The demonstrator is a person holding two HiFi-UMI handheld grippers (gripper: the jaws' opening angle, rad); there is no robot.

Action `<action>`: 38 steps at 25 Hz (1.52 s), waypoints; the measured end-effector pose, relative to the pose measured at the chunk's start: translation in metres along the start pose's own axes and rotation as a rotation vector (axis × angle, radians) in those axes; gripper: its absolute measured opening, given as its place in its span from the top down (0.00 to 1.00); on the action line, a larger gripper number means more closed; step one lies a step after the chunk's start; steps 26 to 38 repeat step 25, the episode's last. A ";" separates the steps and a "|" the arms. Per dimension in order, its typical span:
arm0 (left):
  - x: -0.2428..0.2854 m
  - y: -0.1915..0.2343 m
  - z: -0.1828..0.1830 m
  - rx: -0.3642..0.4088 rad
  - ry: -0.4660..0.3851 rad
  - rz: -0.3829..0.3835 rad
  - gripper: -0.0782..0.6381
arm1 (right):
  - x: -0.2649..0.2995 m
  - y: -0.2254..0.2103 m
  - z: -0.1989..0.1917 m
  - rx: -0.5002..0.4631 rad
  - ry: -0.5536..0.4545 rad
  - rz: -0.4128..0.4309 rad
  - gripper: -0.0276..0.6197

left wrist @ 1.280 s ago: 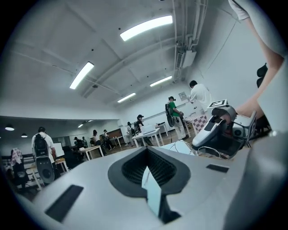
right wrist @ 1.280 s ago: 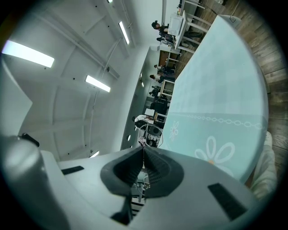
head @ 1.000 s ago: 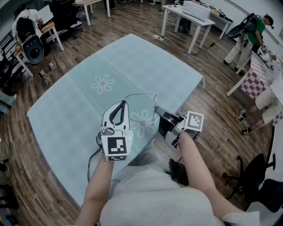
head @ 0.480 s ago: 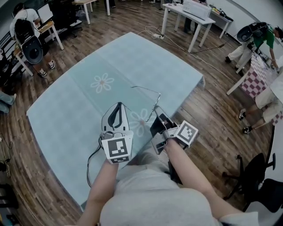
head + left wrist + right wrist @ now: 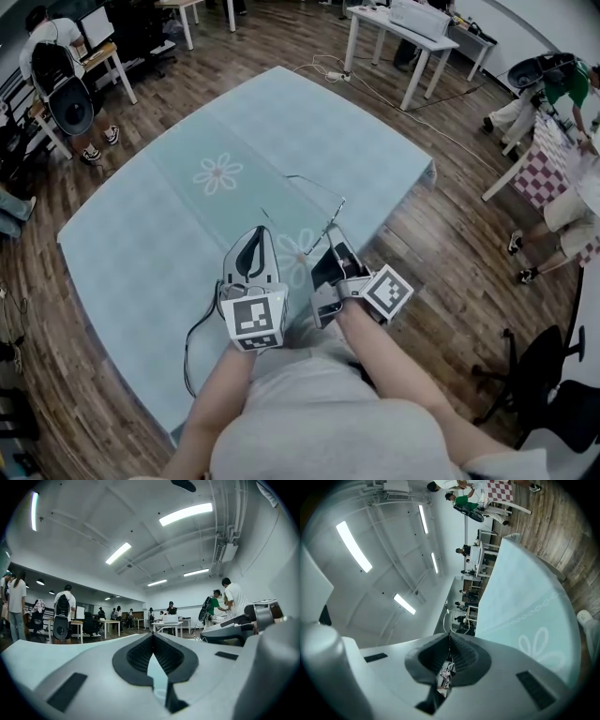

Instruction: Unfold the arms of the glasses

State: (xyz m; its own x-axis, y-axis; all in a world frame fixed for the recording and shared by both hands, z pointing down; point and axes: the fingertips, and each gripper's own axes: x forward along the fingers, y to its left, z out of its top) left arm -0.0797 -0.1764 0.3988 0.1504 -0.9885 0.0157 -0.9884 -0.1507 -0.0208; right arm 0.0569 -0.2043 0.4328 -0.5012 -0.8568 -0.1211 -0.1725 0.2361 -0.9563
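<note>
Right gripper (image 5: pixel 330 246) is shown in the head view closed on the thin wire glasses (image 5: pixel 319 187). They are held above the tabletop (image 5: pixel 141 225), with their long axis running away beyond its tip. The left gripper (image 5: pixel 255 234) is placed just to the left of the right gripper and is judged within easy reach of the frame. In the left gripper view, its jaws are seen pressed together on nothing. In the right gripper view, the wire is seen pinched at the jaw tips.
</note>
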 end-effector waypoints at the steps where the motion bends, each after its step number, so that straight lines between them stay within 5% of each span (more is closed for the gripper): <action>1: 0.000 0.000 0.000 -0.002 0.000 0.002 0.88 | 0.000 0.001 0.000 -0.010 0.003 -0.001 0.94; 38: 0.001 -0.003 -0.003 -0.013 0.018 0.002 0.88 | -0.001 0.009 -0.002 -0.013 -0.003 0.005 0.94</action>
